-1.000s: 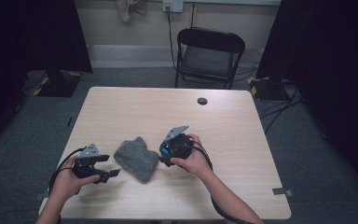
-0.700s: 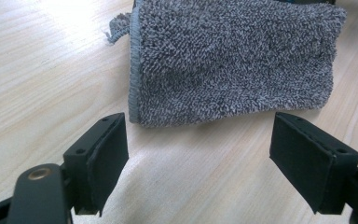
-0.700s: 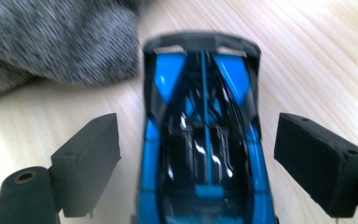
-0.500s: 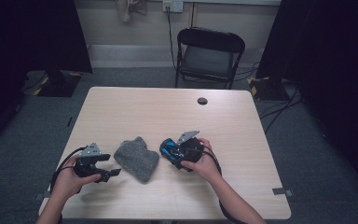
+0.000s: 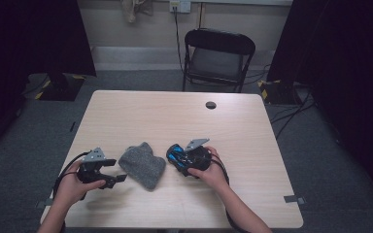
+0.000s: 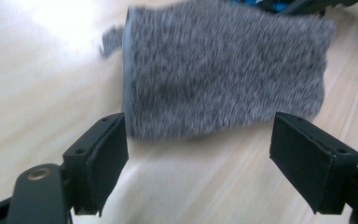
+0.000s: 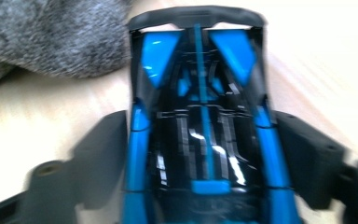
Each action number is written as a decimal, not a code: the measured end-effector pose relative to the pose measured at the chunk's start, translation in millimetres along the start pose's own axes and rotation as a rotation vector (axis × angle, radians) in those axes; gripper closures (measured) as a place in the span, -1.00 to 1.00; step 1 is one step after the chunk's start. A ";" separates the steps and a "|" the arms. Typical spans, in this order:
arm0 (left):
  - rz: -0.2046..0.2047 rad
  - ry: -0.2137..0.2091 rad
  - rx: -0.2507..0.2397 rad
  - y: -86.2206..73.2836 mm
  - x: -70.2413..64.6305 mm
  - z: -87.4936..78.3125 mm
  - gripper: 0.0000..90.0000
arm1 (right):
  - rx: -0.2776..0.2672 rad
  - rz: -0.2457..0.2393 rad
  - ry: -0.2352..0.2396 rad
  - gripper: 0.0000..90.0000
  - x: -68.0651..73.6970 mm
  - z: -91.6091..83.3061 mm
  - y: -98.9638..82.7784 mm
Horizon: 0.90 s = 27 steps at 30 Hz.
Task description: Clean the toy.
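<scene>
A grey woolly cloth (image 5: 143,165) lies on the light wooden table (image 5: 175,116) between the two hands. My left gripper (image 5: 116,170) stands open just left of it; in the left gripper view the cloth (image 6: 223,70) lies just beyond the gripper's (image 6: 198,163) parted pads and touches neither. A blue and black toy car (image 5: 175,156) sits right of the cloth. My right gripper (image 5: 180,163) has just been closing with the car (image 7: 200,186) between its jaws. Here the gripper's (image 7: 203,128) pads lie against both sides of the car, whose nose is close to the cloth (image 7: 51,37).
A small dark round hole (image 5: 211,105) marks the table's far side. A black folding chair (image 5: 217,56) stands behind the table. Cables trail from both grippers toward the near table edge.
The right hand has sunk toward the table over the toy car and rolled, its grey plate now tilting up. The left hand and the cloth have not moved.
</scene>
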State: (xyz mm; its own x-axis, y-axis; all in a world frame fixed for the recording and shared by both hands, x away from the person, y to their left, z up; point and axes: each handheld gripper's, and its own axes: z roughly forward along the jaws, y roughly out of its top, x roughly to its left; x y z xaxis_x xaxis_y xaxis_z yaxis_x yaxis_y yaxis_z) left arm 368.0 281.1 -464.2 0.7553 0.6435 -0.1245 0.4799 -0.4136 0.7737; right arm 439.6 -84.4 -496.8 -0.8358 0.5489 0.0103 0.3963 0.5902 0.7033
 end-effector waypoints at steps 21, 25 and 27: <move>0.314 -0.172 0.090 67.7 -15.6 64.5 -0.56 | -0.039 0.010 -0.006 -0.43 0.0 -0.7 -5.2; 0.323 -0.185 0.132 59.5 -14.9 71.7 -0.56 | -0.043 0.011 -0.007 -0.43 0.1 -0.8 -5.7; 0.318 -0.186 0.144 57.3 -14.1 72.4 -0.53 | -0.044 0.011 -0.008 -0.43 0.1 -0.8 -5.8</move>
State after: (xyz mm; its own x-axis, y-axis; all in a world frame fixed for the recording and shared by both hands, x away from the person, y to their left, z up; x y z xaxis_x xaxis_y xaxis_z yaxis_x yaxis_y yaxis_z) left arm 417.3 201.7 -463.1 0.9380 0.3463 -0.0131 0.2564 -0.6681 0.6985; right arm 436.9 -88.2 -500.3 -0.8283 0.5602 0.0131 0.3886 0.5575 0.7336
